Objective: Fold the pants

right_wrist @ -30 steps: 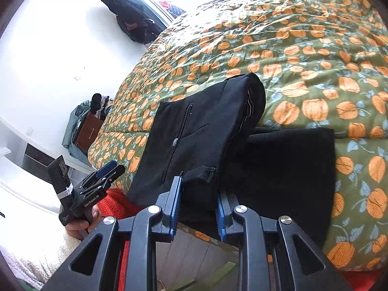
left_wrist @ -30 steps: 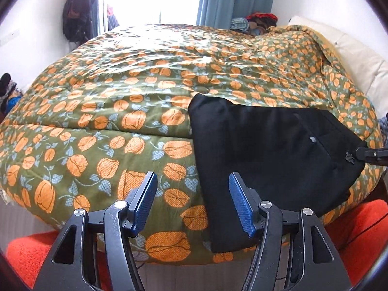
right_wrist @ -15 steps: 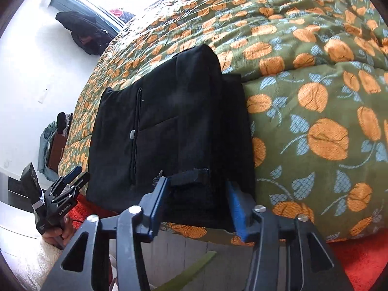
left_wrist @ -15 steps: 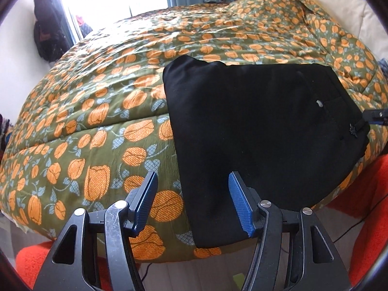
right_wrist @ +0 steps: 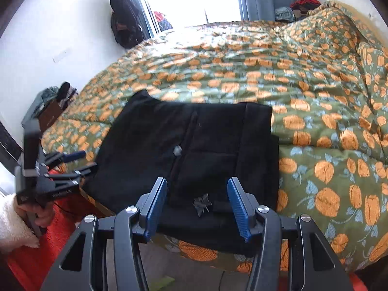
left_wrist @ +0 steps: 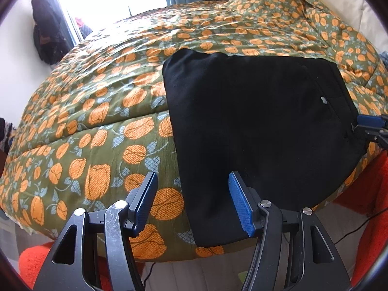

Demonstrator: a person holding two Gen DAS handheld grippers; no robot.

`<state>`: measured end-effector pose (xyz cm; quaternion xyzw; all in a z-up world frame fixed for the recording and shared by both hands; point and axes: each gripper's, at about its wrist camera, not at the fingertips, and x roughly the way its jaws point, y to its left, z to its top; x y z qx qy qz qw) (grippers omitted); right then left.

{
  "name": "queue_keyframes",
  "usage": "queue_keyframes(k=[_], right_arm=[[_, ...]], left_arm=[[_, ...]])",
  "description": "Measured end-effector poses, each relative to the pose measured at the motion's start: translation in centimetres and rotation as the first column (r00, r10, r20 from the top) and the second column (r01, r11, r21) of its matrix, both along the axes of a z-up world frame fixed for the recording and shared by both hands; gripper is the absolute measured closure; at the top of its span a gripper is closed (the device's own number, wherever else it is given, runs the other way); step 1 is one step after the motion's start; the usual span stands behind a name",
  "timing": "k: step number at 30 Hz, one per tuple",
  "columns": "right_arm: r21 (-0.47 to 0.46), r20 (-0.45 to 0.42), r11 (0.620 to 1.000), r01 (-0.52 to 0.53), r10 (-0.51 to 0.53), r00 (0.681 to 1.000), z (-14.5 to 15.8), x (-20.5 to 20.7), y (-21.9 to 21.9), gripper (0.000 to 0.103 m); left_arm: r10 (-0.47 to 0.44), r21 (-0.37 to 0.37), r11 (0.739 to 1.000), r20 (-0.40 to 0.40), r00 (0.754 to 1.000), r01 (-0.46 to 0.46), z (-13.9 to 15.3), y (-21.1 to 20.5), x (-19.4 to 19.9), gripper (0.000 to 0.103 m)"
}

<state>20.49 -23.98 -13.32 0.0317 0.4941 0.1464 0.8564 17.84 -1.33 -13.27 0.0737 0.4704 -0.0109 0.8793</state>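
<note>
The black pants (left_wrist: pixel 257 131) lie folded into a flat rectangle on the near edge of the bed; they also show in the right wrist view (right_wrist: pixel 194 150), back pocket and button up. My left gripper (left_wrist: pixel 191 198) is open and empty, just off the pants' near left corner. It also shows in the right wrist view (right_wrist: pixel 75 162), held in a hand at the pants' left side. My right gripper (right_wrist: pixel 197 205) is open and empty, its jaws on either side of the waistband edge. Its tip shows in the left wrist view (left_wrist: pixel 371 127).
A green quilt with orange tulips (left_wrist: pixel 116 106) covers the bed (right_wrist: pixel 315 97). An orange rug (left_wrist: pixel 363 189) lies on the floor below the bed edge. A window, curtains and hanging dark clothes (right_wrist: pixel 123 21) stand behind.
My right gripper has let go of the folded waistband part, opened and drawn back; the pants now lie flat. My left gripper has moved closer to the pants' left corner.
</note>
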Motion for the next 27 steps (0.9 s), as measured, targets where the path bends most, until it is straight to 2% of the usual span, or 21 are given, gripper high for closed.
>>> queue_keyframes(k=[3,11,19,21,23,25,27], right_arm=[[0.005,0.001,1.000,0.025,-0.025,1.000,-2.0,-0.3,-1.0,0.050],[0.035,0.046,0.999,0.028,-0.030,0.998,-2.8,-0.8,-1.6,0.050],[0.005,0.065,1.000,0.020,-0.020,0.998,-2.9,-1.0,-1.2,0.050],[0.018,0.052,0.999,0.029,-0.030,0.998,-2.8,-0.9,-1.3,0.050],[0.026,-0.006,0.999,0.038,-0.038,0.999,-2.2,0.0,-1.4,0.050],[0.052,-0.076,0.997,0.056,-0.052,0.996,-0.8,1.5,-1.7,0.050],[0.116,-0.070,0.990,0.077,-0.069,0.995,1.2,3.1,-2.4,0.050]], left_arm=[[-0.006,0.016,1.000,0.001,1.000,0.006,-0.1,-0.4,-0.1,0.040],[-0.007,0.028,1.000,-0.003,1.000,0.007,-0.3,-0.7,0.0,0.040],[-0.008,0.037,0.999,-0.007,1.000,0.008,-0.6,-0.9,0.0,0.040],[-0.007,0.043,0.999,-0.005,1.000,0.008,-0.6,-1.0,0.0,0.040],[-0.005,0.049,0.999,-0.002,1.000,0.005,-0.6,-1.0,0.0,0.040],[-0.001,0.049,0.999,-0.001,1.000,0.001,-0.6,-1.0,0.0,0.040],[0.000,0.043,0.999,-0.004,1.000,0.000,-0.7,-0.9,0.1,0.040]])
